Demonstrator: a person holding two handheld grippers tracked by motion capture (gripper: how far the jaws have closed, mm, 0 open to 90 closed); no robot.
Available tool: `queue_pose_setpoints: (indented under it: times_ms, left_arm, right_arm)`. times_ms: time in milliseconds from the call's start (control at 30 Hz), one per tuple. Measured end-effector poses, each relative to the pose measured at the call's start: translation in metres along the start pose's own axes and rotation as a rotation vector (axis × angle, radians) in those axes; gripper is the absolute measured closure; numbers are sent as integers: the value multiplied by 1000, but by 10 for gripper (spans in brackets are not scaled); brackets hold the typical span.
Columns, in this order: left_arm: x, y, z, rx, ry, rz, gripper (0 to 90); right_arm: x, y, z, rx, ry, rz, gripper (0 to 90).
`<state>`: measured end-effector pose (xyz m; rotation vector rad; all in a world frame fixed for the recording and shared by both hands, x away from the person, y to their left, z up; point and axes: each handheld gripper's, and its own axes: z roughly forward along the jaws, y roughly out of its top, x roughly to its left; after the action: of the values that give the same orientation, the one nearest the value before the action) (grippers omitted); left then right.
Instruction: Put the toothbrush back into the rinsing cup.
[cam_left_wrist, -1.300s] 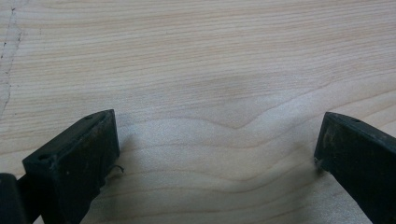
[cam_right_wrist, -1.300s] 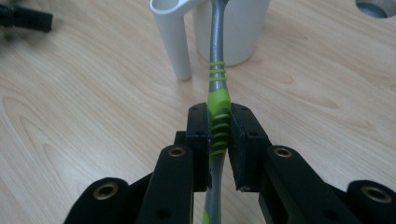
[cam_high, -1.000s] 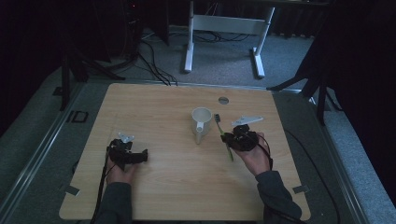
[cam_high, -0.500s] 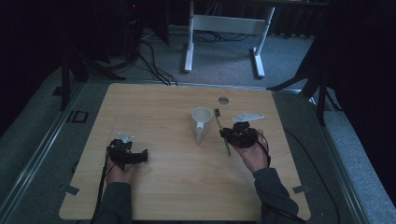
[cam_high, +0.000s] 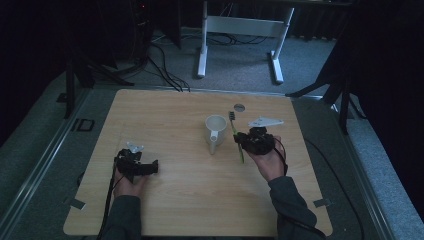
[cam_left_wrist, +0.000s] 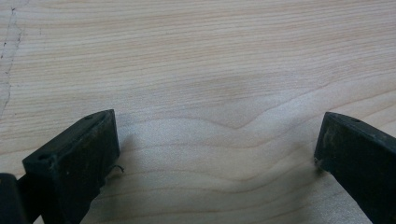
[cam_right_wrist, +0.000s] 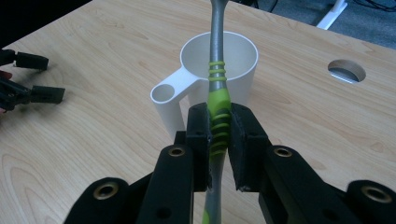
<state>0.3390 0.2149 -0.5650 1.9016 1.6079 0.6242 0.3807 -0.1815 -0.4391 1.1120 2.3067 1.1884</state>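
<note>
A white cup (cam_high: 216, 131) (cam_right_wrist: 219, 70) with a side handle stands upright near the middle of the wooden table (cam_high: 200, 195). Just right of it my right gripper (cam_high: 244, 141) (cam_right_wrist: 218, 126) is shut on a grey and green toothbrush (cam_high: 237, 139) (cam_right_wrist: 217, 107), gripping its ribbed green part. The brush runs up past the cup's rim, head end away from me. My left gripper (cam_high: 150, 167) (cam_left_wrist: 215, 149) rests low over bare wood at the front left, jaws wide apart with nothing between them.
A round metal-lined hole (cam_high: 240, 106) (cam_right_wrist: 346, 71) sits in the table behind the cup. White desk legs (cam_high: 239, 30) and cables lie on the floor beyond the far edge. Dark floor surrounds the table.
The right gripper has shifted slightly with the toothbrush beside the cup. The left gripper has stayed put.
</note>
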Motion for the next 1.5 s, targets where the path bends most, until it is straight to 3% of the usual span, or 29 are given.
queue_pose_setpoints:
  times_ms: [567, 1500]
  left_arm:
    - [0, 0, 0, 1, 0, 1, 1]
    - [0, 0, 0, 2, 0, 1, 1]
  right_arm:
    - [1, 8, 2, -70, -8, 18, 791]
    - [2, 17, 5, -126, -20, 19, 791]
